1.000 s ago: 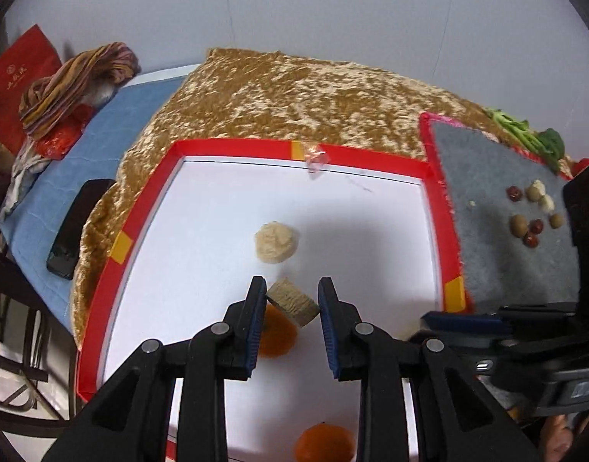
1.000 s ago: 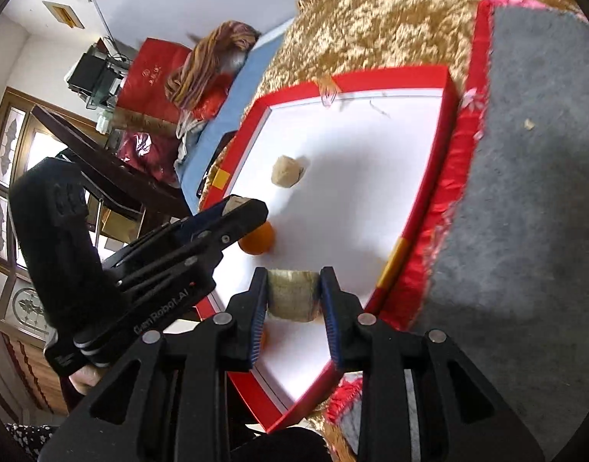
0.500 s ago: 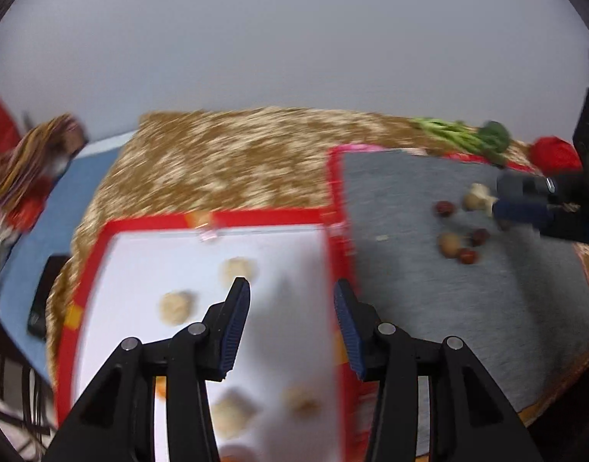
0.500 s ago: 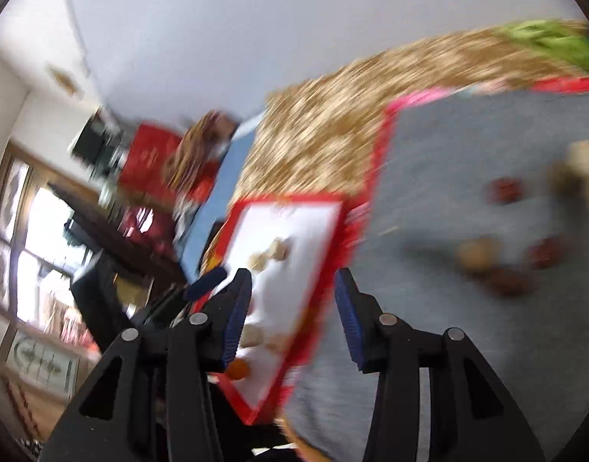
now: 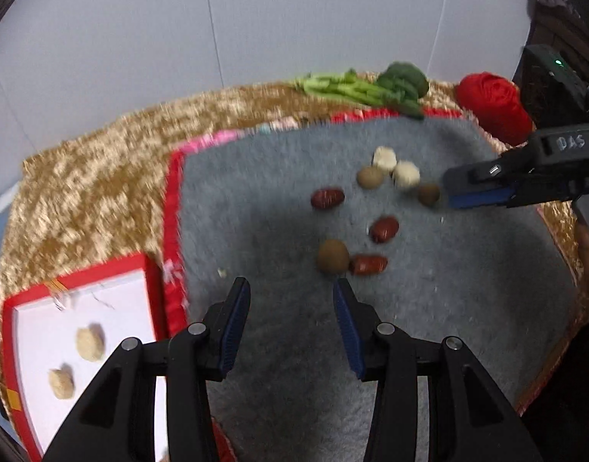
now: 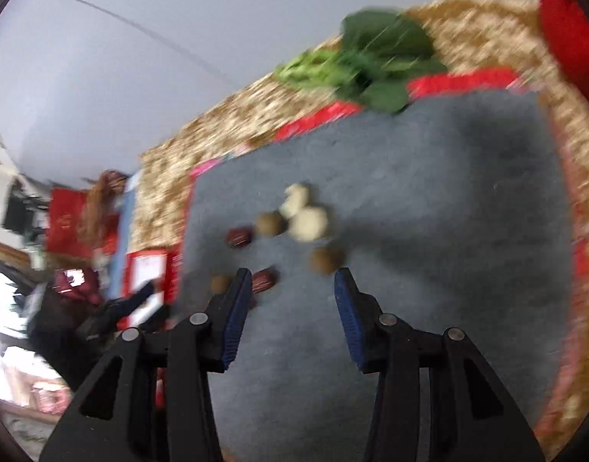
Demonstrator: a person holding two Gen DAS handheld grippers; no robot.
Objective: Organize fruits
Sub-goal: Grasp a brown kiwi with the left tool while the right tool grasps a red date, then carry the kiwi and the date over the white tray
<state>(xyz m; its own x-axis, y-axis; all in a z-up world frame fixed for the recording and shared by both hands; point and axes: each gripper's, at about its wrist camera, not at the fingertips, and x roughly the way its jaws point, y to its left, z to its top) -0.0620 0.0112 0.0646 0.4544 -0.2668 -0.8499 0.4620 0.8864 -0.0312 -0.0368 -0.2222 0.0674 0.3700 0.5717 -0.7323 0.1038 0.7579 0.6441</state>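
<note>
On the grey mat [image 5: 279, 208] lie eight small fruits in a loose group: three dark red ones [image 5: 327, 198], three brown round ones [image 5: 332, 256] and two pale knobbly ones [image 5: 406, 174]; all are near each other, some touching. In the white tray [image 5: 121, 308] with red rim, at the left of the mat, two more pale lumps [image 5: 89, 343] are visible.

The left gripper [image 5: 291, 308] hangs over bare mat just before the group, its jaws partly apart and holding nothing; the right gripper [image 6: 293, 292] is the same, partly apart and empty, with the fruits just ahead of its tips.

The mat has a red border and lies on a golden plush cloth [image 5: 86, 192]; behind it are green leaves [image 5: 371, 86] and one red ball of yarn [image 5: 492, 106]. The wall [image 5: 256, 19] is plain pale grey; both views are blurred.
</note>
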